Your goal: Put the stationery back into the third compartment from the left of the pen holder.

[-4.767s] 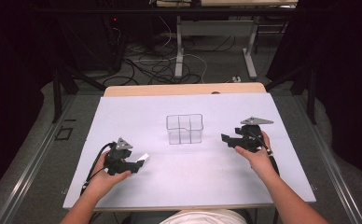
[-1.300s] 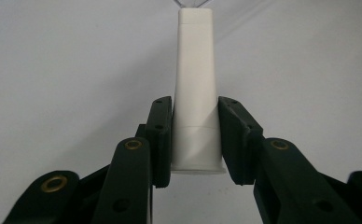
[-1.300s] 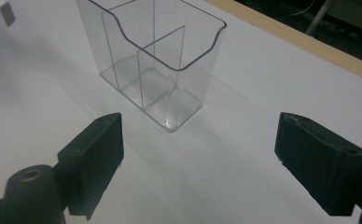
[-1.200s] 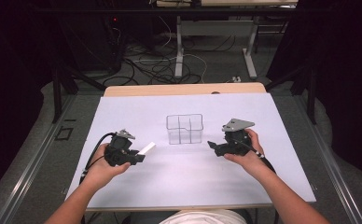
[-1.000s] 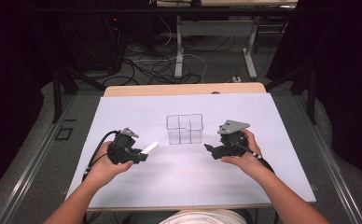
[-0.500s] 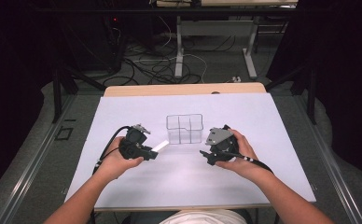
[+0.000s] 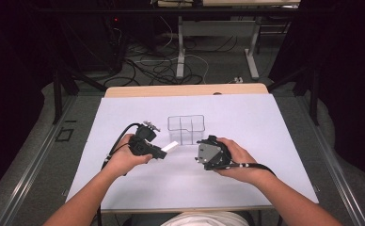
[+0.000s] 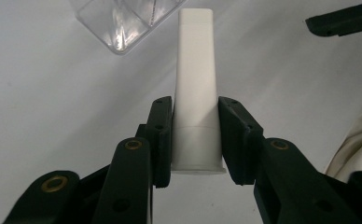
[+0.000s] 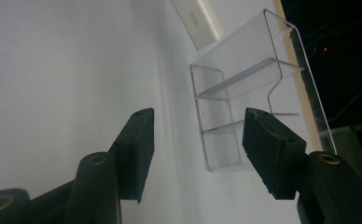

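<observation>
In the high view the left tongs (image 7: 164,151) hold a small white tube (image 7: 171,146) just above the worktop (image 7: 274,122), close to the front left corner of a clear box (image 7: 186,129). The left gripper view shows more: the black pads (image 8: 163,135) pinch the tube at its wider lower end, and its flat upper end points toward the corner of the box (image 8: 123,23). The tube (image 8: 195,93) looks smooth, matte and slightly tapered.

In the high view the right tongs (image 7: 200,153) are mostly hidden by the grey plate and the hand. The right gripper view shows them (image 9: 198,140) half spread with nothing between; they have just been closing. Behind them the box (image 9: 244,107) appears tilted, with thin clear dividers that form compartments. The tube (image 9: 195,21) is cut off at the top edge there.

The worktop is covered with a plain white sheet; only a strip of wood shows at the far edge.
</observation>
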Available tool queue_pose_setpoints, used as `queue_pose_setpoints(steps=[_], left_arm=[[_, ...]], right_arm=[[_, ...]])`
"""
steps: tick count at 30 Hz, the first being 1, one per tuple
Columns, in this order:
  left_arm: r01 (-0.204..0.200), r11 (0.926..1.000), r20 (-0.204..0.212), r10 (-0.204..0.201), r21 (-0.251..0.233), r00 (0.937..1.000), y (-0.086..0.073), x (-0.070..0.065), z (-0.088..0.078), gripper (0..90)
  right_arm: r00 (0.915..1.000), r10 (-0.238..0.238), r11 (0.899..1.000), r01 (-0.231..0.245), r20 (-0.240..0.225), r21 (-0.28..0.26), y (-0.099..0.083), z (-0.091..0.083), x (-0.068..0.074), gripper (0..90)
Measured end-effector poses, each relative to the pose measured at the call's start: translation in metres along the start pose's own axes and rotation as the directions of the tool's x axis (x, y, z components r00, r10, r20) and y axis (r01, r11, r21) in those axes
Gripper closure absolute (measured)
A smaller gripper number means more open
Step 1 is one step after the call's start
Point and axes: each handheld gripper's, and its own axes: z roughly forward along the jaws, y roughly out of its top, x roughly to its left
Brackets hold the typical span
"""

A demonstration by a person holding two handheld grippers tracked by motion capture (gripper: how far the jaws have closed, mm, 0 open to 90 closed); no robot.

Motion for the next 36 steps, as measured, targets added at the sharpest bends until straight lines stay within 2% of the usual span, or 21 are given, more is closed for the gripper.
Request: queue_pose_setpoints(steps=[2,5,6,7,8,9,10,11,12,13,16,20,21,22,23,24,26,28,31,34,36], left_arm=[[-0.005,1.0000,0.002,0.005,0.006,1.0000,0.002,-0.002,0.002,67.5],[-0.001,1.0000,0.023,0.001,0.005,0.9997,0.005,-0.005,0.005,67.5],[0.013,0.9999,0.026,-0.013,0.003,0.9996,0.006,-0.007,0.006,67.5],[0.000,1.0000,0.031,0.000,0.008,0.9995,0.007,-0.007,0.006,67.5],[0.008,1.0000,0.038,-0.008,0.001,0.9993,0.008,-0.008,0.007,67.5],[0.018,0.9998,0.043,-0.019,0.003,0.9989,0.009,-0.010,0.008,67.5],[0.002,1.0000,0.046,-0.002,0.002,0.9989,0.011,-0.010,0.009,67.5],[0.018,0.9998,0.054,-0.018,-0.003,0.9984,0.012,-0.013,0.011,67.5],[0.003,1.0000,0.057,-0.003,-0.002,0.9984,0.014,-0.014,0.011,67.5],[0.016,0.9999,0.065,-0.016,0.000,0.9978,0.016,-0.016,0.012,67.5],[0.006,1.0000,0.079,-0.005,-0.002,0.9968,0.021,-0.021,0.015,67.4],[0.000,1.0000,0.097,0.000,-0.002,0.9953,0.028,-0.028,0.019,67.5],[-0.004,1.0000,0.102,0.004,0.000,0.9948,0.030,-0.030,0.020,67.5],[-0.008,1.0000,0.103,0.008,0.000,0.9947,0.031,-0.031,0.021,67.4],[-0.008,1.0000,0.104,0.008,0.001,0.9946,0.033,-0.033,0.022,67.5],[-0.014,0.9999,0.104,0.014,0.003,0.9944,0.034,-0.034,0.023,67.5],[-0.018,0.9998,0.109,0.017,0.002,0.9939,0.037,-0.036,0.024,67.5],[-0.020,0.9998,0.112,0.019,0.004,0.9935,0.039,-0.039,0.025,67.5],[-0.026,0.9996,0.114,0.025,0.009,0.9932,0.043,-0.041,0.025,67.5],[-0.030,0.9995,0.113,0.028,0.011,0.9931,0.046,-0.044,0.026,67.5],[-0.031,0.9995,0.116,0.029,0.011,0.9929,0.048,-0.045,0.026,67.5]], right_arm=[[0.9994,-0.034,0.999,0.034,-0.004,-0.028,0.002,0.001,0.001,43.9],[0.9962,-0.087,0.996,0.087,0.009,-0.028,0.004,0.001,0.004,43.9],[0.9968,-0.076,0.997,0.077,0.023,-0.023,0.005,0.002,0.006,43.9],[0.9963,-0.079,0.996,0.080,0.035,-0.029,0.006,0.003,0.008,44.0],[0.9924,-0.112,0.993,0.113,0.052,-0.019,0.007,0.003,0.008,44.0],[0.9901,-0.126,0.992,0.127,0.062,-0.015,0.008,0.004,0.009,44.0],[0.9872,-0.141,0.990,0.143,0.075,-0.016,0.009,0.005,0.009,44.0],[0.9831,-0.155,0.987,0.158,0.096,-0.023,0.009,0.005,0.010,44.0],[0.9817,-0.168,0.985,0.170,0.089,-0.019,0.010,0.006,0.011,44.2],[0.9811,-0.170,0.985,0.172,0.092,-0.016,0.010,0.006,0.012,44.3],[0.9667,-0.231,0.972,0.235,0.109,-0.018,0.012,0.009,0.013,44.5],[0.9628,-0.242,0.969,0.245,0.121,-0.017,0.012,0.012,0.016,44.9],[0.9568,-0.262,0.964,0.267,0.125,-0.020,0.012,0.013,0.015,45.1],[0.9590,-0.253,0.966,0.257,0.129,-0.020,0.011,0.014,0.016,45.1],[0.9559,-0.266,0.963,0.270,0.124,-0.015,0.012,0.014,0.015,45.3],[0.9580,-0.259,0.965,0.261,0.123,-0.003,0.012,0.015,0.017,45.7],[0.9553,-0.265,0.963,0.268,0.131,-0.009,0.012,0.016,0.018,46.4],[0.9496,-0.290,0.957,0.291,0.119,0.006,0.013,0.017,0.017,47.2],[0.9466,-0.288,0.957,0.290,0.144,0.010,0.013,0.018,0.018,49.9],[0.9405,-0.315,0.949,0.314,0.127,0.031,0.014,0.017,0.017,52.8],[0.9362,-0.322,0.946,0.323,0.141,0.019,0.014,0.018,0.017,55.2]])
